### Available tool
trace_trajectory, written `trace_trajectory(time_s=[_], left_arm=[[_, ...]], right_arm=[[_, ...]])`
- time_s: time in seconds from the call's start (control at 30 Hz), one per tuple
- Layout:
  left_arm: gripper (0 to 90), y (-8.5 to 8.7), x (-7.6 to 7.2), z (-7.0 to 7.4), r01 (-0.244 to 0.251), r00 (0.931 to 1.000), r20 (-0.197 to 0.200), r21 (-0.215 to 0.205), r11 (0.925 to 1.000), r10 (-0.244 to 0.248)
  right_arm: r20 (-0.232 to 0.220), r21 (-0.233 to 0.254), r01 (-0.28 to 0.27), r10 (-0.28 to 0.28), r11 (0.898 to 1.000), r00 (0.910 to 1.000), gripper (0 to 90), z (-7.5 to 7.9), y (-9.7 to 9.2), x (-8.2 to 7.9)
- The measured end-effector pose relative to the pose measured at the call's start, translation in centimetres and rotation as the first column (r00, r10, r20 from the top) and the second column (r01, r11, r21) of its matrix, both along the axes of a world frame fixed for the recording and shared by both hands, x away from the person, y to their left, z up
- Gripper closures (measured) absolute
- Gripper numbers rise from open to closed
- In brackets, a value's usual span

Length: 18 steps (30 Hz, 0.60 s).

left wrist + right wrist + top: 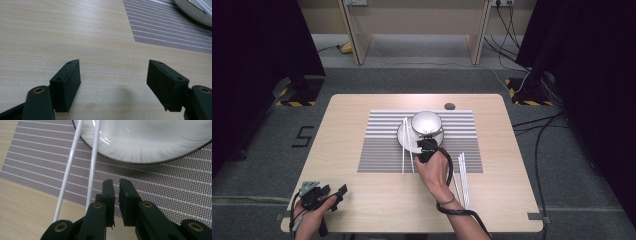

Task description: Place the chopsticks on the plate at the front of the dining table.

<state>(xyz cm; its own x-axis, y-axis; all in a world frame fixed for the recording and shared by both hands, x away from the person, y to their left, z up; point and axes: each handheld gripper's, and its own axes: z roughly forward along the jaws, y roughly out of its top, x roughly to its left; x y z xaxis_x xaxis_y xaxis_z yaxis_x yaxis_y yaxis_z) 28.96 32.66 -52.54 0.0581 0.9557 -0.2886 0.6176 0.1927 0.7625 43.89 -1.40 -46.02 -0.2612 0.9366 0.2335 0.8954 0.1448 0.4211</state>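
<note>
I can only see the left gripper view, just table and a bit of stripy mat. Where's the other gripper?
Observer: The right gripper is over the stripy mat, at the near edge of a white plate.
Operator: What's on the plate?
Observer: A white bowl sits on it.
Operator: Is that gripper holding anything?
Observer: No. Its jaws are almost together with nothing between them, and two white chopsticks lie just beside it.

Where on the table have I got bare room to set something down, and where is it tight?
Bare wood runs along the table's left side, between the striped mat and the left gripper, and along the far edge. The mat's far right corner is open too. It is crowded at mat centre: bowl, plate, two white chopsticks and the right gripper. More chopsticks lie right of that hand.
</note>
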Motion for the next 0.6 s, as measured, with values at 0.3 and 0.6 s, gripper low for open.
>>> trace_trajectory(time_s=[0.3,0.6], left_arm=[[26.3,0.0,0.0,0.0,0.0,1.0,0.0,-0.001,1.0,0.0],[26.3,0.0,0.0,0.0,0.001,1.0,0.0,-0.002,1.0,-0.001]], right_arm=[[-0.039,-0.025,-0.029,0.028,0.999,0.9989,82.9,-0.7,0.7,-0.5],[-0.043,-0.03,-0.047,0.046,0.998,0.998,82.5,-0.9,1.6,-0.6]])
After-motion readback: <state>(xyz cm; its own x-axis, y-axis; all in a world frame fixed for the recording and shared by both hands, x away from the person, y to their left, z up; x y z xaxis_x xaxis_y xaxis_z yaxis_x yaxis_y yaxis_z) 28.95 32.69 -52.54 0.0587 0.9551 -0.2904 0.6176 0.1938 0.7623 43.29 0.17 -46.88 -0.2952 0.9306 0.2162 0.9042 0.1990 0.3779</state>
